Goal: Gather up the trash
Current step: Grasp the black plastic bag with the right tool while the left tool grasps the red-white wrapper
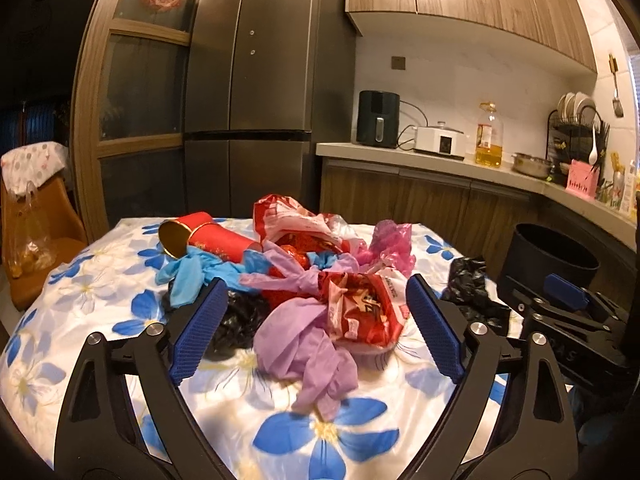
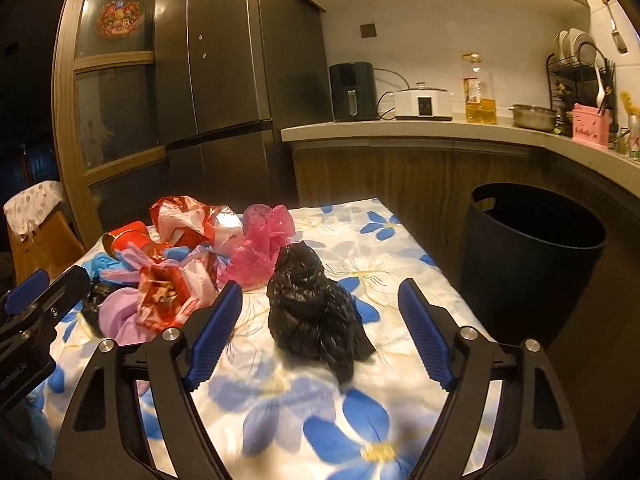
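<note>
Here black bag (image 2: pixel 316 316) between right gripper (image 2: pixel 320 332) fingers (spread)

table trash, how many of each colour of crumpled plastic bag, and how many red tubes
black plastic bag: 2
pink plastic bag: 1
red-and-white plastic bag: 2
red cardboard tube: 1
total: 6

Both wrist views look low across the table (image 1: pixel 100 280) toward the fridge (image 2: pixel 224 60), sharing the trash pile (image 1: pixel 304 280).
</note>
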Demonstrator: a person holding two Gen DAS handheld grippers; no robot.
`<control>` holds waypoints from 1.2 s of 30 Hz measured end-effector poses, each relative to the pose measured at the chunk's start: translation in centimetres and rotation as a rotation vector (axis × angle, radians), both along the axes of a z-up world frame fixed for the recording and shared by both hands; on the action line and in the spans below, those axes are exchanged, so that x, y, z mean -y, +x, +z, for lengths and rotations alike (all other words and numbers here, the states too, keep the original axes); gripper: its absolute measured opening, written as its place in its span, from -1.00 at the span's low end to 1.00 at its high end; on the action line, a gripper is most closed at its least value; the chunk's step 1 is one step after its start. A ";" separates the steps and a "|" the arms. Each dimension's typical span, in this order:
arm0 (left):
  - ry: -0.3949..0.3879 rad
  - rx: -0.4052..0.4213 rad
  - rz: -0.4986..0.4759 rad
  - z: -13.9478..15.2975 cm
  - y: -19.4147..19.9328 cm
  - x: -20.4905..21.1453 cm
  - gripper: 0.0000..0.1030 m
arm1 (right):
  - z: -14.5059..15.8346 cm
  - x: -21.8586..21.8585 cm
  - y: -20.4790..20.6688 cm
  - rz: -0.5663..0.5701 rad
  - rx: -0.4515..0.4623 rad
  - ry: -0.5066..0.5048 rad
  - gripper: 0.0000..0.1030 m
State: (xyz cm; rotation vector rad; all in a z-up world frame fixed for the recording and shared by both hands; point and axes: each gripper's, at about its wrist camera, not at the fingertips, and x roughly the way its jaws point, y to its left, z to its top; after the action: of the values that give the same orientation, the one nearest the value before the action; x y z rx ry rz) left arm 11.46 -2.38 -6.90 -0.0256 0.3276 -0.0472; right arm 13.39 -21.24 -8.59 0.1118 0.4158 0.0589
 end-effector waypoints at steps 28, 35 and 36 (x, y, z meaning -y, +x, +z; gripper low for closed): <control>-0.071 -0.226 -0.139 -3.5 7.5 1.1 -0.77 | -2.6 0.0 3.9 0.087 -0.087 0.037 -0.78; -0.072 -0.199 -0.177 -3.1 6.5 1.5 -0.91 | -2.4 0.0 3.4 0.086 -0.076 0.035 -0.85; -0.077 -0.195 -0.177 -2.9 6.3 1.5 -0.91 | -2.3 0.0 3.3 0.086 -0.071 0.034 -0.86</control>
State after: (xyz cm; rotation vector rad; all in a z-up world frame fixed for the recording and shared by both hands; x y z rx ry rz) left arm 17.72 -3.86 -9.81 -0.0781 0.5223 -0.2342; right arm 16.67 -21.28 -10.87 0.1295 0.4907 0.1470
